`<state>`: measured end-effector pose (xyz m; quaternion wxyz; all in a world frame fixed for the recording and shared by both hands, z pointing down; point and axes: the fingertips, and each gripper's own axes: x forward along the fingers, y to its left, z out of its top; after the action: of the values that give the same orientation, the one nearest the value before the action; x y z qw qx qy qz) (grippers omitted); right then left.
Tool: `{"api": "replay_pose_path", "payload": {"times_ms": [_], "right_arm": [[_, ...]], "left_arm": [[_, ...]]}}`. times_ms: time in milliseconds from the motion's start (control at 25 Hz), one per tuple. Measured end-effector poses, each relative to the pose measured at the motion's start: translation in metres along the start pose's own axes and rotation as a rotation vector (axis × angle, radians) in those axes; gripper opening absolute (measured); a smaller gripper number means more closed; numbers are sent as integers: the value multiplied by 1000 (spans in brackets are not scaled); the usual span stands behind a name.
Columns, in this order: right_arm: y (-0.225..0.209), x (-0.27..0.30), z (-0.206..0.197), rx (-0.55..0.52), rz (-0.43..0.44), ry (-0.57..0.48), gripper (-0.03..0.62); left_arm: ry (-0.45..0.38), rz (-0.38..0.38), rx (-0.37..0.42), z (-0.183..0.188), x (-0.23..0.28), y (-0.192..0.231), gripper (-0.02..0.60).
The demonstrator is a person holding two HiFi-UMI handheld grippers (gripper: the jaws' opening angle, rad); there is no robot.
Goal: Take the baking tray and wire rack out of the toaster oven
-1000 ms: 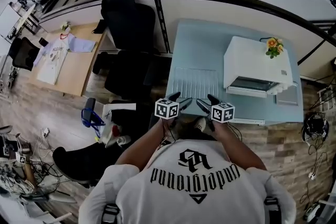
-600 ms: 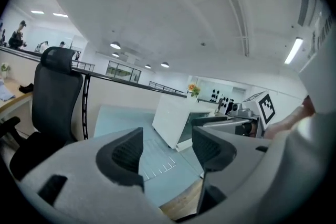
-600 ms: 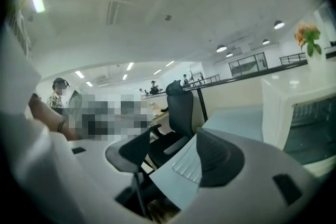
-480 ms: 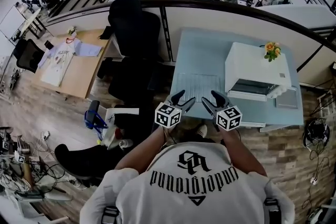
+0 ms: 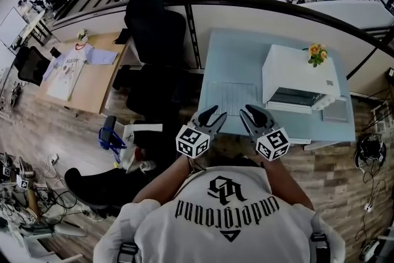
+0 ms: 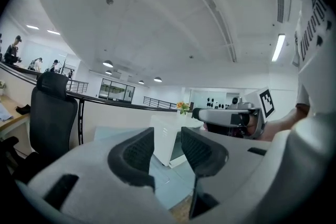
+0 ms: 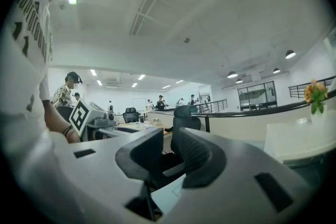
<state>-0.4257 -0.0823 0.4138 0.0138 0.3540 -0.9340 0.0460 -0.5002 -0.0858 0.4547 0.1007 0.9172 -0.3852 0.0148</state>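
Observation:
The white toaster oven point(image 5: 300, 74) stands on the pale blue table point(image 5: 237, 55) with its door point(image 5: 289, 106) folded down. The wire rack point(image 5: 231, 97) lies flat on the table left of the oven. A flat grey tray point(image 5: 337, 111) lies at the oven's right side. My left gripper point(image 5: 214, 115) and right gripper point(image 5: 251, 113) hang side by side over the table's near edge, in front of the rack. Both have just been closing, and nothing is between the jaws. The left gripper point(image 6: 167, 136) has a moderate gap, while the right gripper point(image 7: 169, 140) has a narrow one.
A small flower pot point(image 5: 318, 54) sits on top of the oven. A black office chair point(image 5: 155, 31) stands left of the table, and beyond it a wooden desk point(image 5: 77, 71) with a shirt on it. A railing runs behind the table.
Both grippers have risen from the table's near edge toward the camera and rolled. Their jaws have narrowed from wide open to partly closed. Rack, tray and oven have not moved.

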Motion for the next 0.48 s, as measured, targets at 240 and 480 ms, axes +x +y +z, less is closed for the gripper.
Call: {"api": "replay_pose_path", "payload": {"times_ms": [240, 480], "right_arm": [[14, -7, 13, -42, 39, -39, 48], [6, -39, 21, -81, 57, -51, 3]], "left_arm": [[-56, 2, 36, 24, -9, -16, 89], [-81, 24, 80, 37, -7, -41, 40]]}}
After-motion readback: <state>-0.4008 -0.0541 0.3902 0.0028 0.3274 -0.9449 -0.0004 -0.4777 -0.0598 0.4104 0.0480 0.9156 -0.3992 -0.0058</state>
